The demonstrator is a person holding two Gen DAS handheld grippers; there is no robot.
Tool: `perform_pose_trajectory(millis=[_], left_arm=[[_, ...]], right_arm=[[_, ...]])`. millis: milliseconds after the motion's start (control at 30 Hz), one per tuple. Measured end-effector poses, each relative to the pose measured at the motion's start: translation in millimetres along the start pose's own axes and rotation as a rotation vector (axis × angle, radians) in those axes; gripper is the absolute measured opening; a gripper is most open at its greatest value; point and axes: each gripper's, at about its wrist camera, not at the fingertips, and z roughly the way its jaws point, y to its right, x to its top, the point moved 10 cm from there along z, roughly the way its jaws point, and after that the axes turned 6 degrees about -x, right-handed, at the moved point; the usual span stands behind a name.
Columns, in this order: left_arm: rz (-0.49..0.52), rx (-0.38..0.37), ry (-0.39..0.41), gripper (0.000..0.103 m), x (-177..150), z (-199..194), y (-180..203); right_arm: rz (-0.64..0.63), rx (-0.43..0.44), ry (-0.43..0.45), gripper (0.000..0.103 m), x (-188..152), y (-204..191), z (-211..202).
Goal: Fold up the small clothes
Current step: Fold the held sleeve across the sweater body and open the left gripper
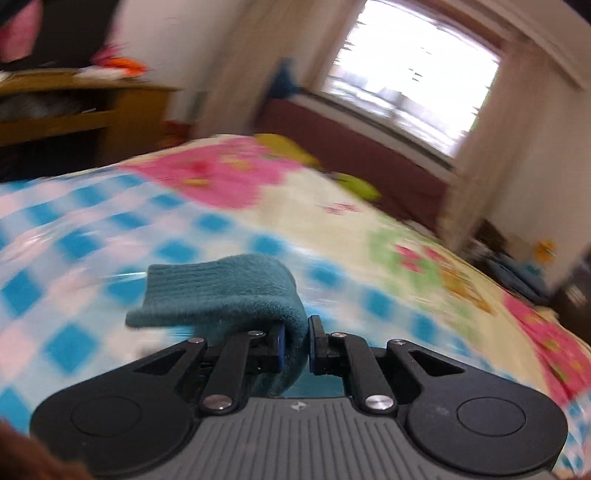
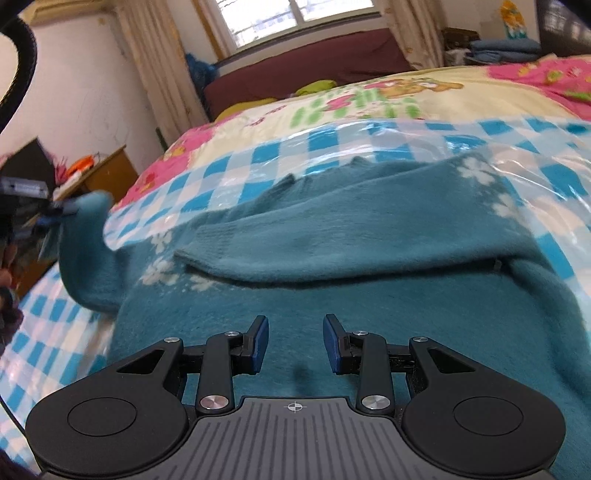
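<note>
A bedroom with a bed [image 2: 369, 107] under a window [image 2: 295, 14] is the setting, and the bed is covered by a cartoon-print quilt with a blue-checked sheet under clear plastic [image 2: 258, 162] laid over it as the work surface. Nearest in the right wrist view, the right claw [image 2: 295, 343] hangs spread and empty just above the body of a teal sweater [image 2: 332, 295], which lies flat on the plastic-covered sheet with small white flower patterns showing near its edges. One sleeve [image 2: 295, 243] already lies folded across the chest, so that step looks done. Farther to the left, the other sleeve [image 2: 85, 258] rises off the bed toward the left claw [image 2: 55, 218]; in the left wrist view that left claw [image 1: 295, 347] is pressed together on the sleeve's cuff [image 1: 221, 291], with the knit draped over one finger. I judge the fold to be at an early to middle stage: the second sleeve has yet to be laid over the body, and the body itself has not been folded up at all. As for containers, none for the clothes shows in either view; a wooden shelf unit [image 1: 74, 110] beside the bed carries some blurred, brightly coloured items, and a stack of folded blue fabric [image 2: 502, 50] sits beyond the far corner of the bed.
</note>
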Motion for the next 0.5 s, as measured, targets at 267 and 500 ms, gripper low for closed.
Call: perform_pose_trajectory(millis=[267,500], left_arm=[[0.237,-0.197,-0.136,0.016,-61.8,46.1,161.9],[0.576,-0.162,-0.285,0.027,-167.3,66.2,225.4]], right_arm=[[0.182,-0.012,0.032,0.034,-7.9,62.0,-20.1],[0.292,-0.035,0.056,0.034,-16.2,111.2,-36.1]])
